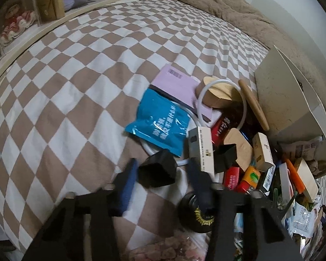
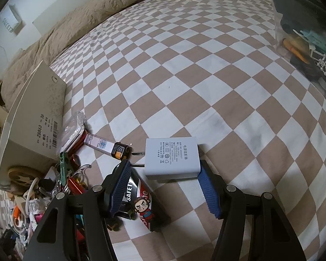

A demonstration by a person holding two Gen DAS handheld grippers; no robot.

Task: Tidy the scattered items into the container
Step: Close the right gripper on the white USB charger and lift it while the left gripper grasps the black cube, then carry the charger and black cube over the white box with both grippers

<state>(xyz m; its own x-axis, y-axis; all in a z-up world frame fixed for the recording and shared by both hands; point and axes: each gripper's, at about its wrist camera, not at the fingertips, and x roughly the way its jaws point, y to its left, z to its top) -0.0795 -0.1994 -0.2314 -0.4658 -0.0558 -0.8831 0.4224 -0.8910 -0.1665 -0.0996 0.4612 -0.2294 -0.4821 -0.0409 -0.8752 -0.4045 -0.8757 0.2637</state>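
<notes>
My left gripper [image 1: 163, 178] hangs over a checkered sheet with a small black block [image 1: 156, 171] between its blue pads; the left pad touches it, a gap shows on the right side, and the picture is blurred. A blue pouch [image 1: 160, 121] and a grey-white carton [image 1: 201, 148] lie just beyond. My right gripper [image 2: 165, 169] is shut on a white power adapter [image 2: 171, 158], one pad on its prongs and the other on its back end. A white cardboard box [image 1: 289, 100] [image 2: 32, 126] stands open beside a heap of small items.
A pink box [image 1: 176, 82], white cable loop [image 1: 206, 91], wooden discs and small cartons crowd beside the cardboard box. A black pouch [image 2: 141, 202] marked SAFETY lies under my right gripper. A clear bin [image 2: 304, 32] holding items stands far right. A beige blanket [image 2: 97, 6] lines the bed's far side.
</notes>
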